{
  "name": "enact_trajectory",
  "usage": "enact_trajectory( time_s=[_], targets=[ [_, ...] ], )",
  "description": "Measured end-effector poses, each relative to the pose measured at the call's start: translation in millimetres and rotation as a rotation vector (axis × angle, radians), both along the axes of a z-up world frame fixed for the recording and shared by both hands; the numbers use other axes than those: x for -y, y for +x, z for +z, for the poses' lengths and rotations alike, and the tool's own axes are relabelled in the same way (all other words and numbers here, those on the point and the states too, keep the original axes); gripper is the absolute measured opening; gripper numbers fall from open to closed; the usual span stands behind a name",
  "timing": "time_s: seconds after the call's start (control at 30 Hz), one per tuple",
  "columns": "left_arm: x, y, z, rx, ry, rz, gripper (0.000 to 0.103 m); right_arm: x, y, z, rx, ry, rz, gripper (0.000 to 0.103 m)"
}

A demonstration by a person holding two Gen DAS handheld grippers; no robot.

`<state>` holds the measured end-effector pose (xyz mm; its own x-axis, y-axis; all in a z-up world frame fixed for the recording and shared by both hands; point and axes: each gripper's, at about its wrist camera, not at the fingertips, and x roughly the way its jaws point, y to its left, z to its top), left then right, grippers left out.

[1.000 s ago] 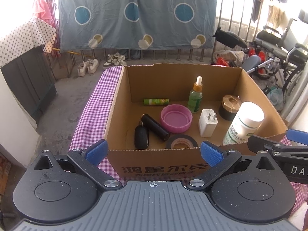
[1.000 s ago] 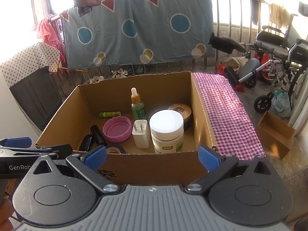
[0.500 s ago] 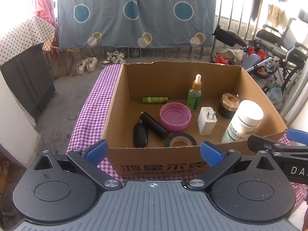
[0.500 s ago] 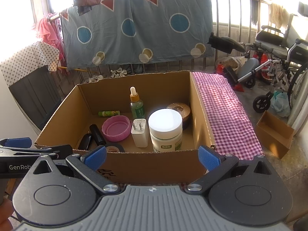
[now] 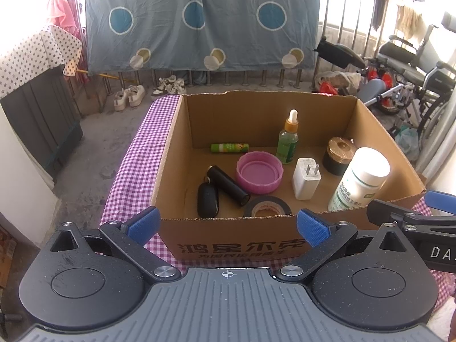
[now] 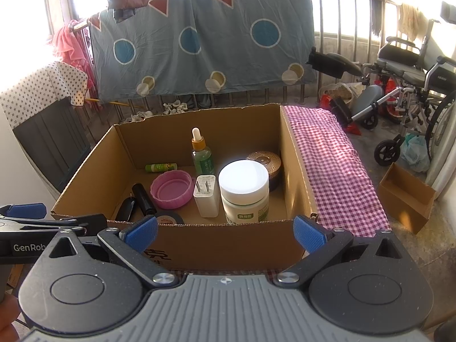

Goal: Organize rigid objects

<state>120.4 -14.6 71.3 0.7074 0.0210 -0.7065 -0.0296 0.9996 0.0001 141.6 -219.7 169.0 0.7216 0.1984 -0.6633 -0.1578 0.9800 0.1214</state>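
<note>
An open cardboard box (image 5: 228, 245) (image 6: 228, 245) holds a white pill bottle (image 5: 360, 181) (image 6: 245, 191), a white charger (image 5: 306, 178) (image 6: 205, 196), a pink lid (image 5: 259, 172) (image 6: 171, 189), a green dropper bottle (image 5: 288, 139) (image 6: 201, 154), a gold-lidded jar (image 5: 339, 155) (image 6: 265, 161), a black cylinder (image 5: 228, 185), a black key fob (image 5: 208, 199), a tape roll (image 5: 268, 208) and a green tube (image 5: 229, 147). My left gripper (image 5: 226, 225) and right gripper (image 6: 225, 233) are open and empty, just in front of the box's near wall.
The box sits on a purple checked cloth (image 6: 336, 165) (image 5: 136, 159). A small cardboard box (image 6: 406, 199) stands on the floor at right. A wheelchair (image 6: 413, 85) and railing with a hanging blue sheet (image 6: 199, 42) are behind. A dark cabinet (image 5: 40, 119) is at left.
Both grippers have drawn back slightly from the box. The objects in the box have not moved.
</note>
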Motion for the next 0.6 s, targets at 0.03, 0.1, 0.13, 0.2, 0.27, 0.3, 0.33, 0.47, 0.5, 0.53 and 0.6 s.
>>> enact_trajectory(
  time_s=[0.03, 0.1, 0.13, 0.2, 0.27, 0.3, 0.33, 0.47, 0.5, 0.53, 0.6],
  targets=[
    [0.1, 0.0, 0.0, 0.0, 0.0, 0.0, 0.102, -0.1, 0.3, 0.0, -0.001, 0.001, 0.0, 0.103],
    [0.2, 0.0, 0.0, 0.0, 0.0, 0.001, 0.102, 0.0, 0.1, 0.1, -0.002, 0.001, 0.0, 0.103],
    [0.3, 0.0, 0.0, -0.001, 0.0, 0.001, 0.102, 0.8, 0.6, -0.5, -0.002, 0.001, 0.0, 0.103],
    [0.3, 0.0, 0.1, 0.0, 0.0, 0.0, 0.102, 1.6, 0.9, -1.0, -0.003, 0.002, 0.0, 0.103],
    [0.5, -0.6, -0.3, -0.001, 0.001, 0.001, 0.102, 2.7, 0.6, -1.0, -0.003, 0.002, -0.001, 0.103],
    [0.5, -0.4, -0.2, -0.001, 0.0, 0.001, 0.102, 2.7, 0.6, -0.9, -0.005, 0.003, -0.002, 0.103],
    [0.5, -0.5, -0.2, -0.002, 0.0, 0.001, 0.102, 3.0, 0.6, -0.9, -0.005, 0.002, -0.002, 0.103],
    [0.5, -0.8, -0.2, -0.002, 0.001, 0.001, 0.102, 2.8, 0.9, -1.0, -0.005, 0.001, -0.002, 0.103],
    [0.7, -0.8, -0.2, -0.002, 0.001, 0.002, 0.102, 2.8, 1.0, -1.0, -0.005, 0.001, -0.002, 0.103],
    [0.6, -0.7, -0.2, -0.002, 0.001, 0.002, 0.102, 3.0, 0.9, -1.0, -0.005, 0.001, -0.002, 0.103],
    [0.5, -0.6, -0.2, -0.001, 0.003, 0.001, 0.102, 2.8, 1.0, -0.9, -0.005, 0.0, -0.002, 0.103]
  ],
)
